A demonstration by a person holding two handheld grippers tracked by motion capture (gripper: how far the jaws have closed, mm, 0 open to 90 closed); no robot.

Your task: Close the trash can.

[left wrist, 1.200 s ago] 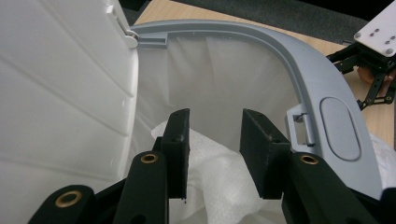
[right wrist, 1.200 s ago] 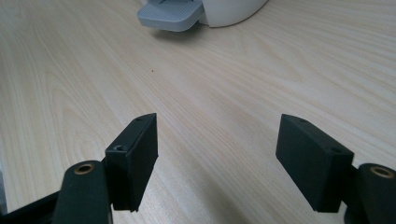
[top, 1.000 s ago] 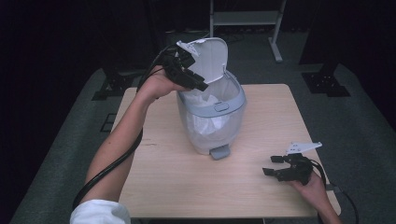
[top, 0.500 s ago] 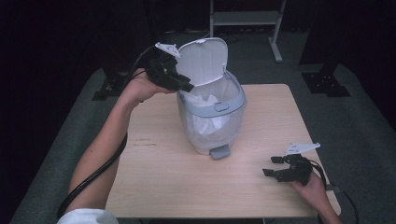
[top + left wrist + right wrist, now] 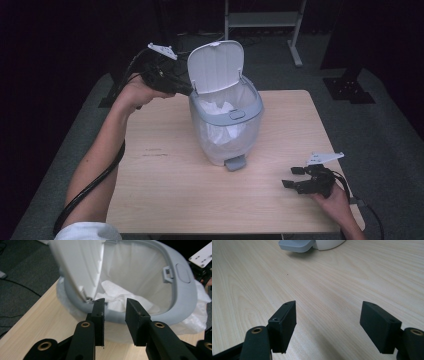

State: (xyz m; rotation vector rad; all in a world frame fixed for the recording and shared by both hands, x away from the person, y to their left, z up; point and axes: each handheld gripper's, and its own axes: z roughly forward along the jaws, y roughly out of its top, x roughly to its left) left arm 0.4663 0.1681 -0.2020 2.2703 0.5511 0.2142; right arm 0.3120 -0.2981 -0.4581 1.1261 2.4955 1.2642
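A grey pedal bin (image 5: 227,125) with a white liner stands mid-table, its white lid (image 5: 216,65) raised upright. My left gripper (image 5: 184,89) hovers just left of the lid's hinge and points at the bin. In the left gripper view its jaws (image 5: 114,302) have just been closing and stand a narrow gap apart, nothing between them, short of the grey rim (image 5: 180,307). Crumpled white paper (image 5: 117,295) lies inside the liner. My right gripper (image 5: 291,177) rests on the table at the front right, open and empty (image 5: 328,315).
The bin's grey foot pedal (image 5: 235,162) sticks out toward the front edge and appears in the right gripper view (image 5: 295,245). The wooden table (image 5: 165,180) has bare room left and front of the bin. A metal stand (image 5: 262,20) is on the floor behind.
My left gripper has drawn away leftward from the top edge of the lid to beside its hinge. The lid stays raised. The right gripper has not moved.
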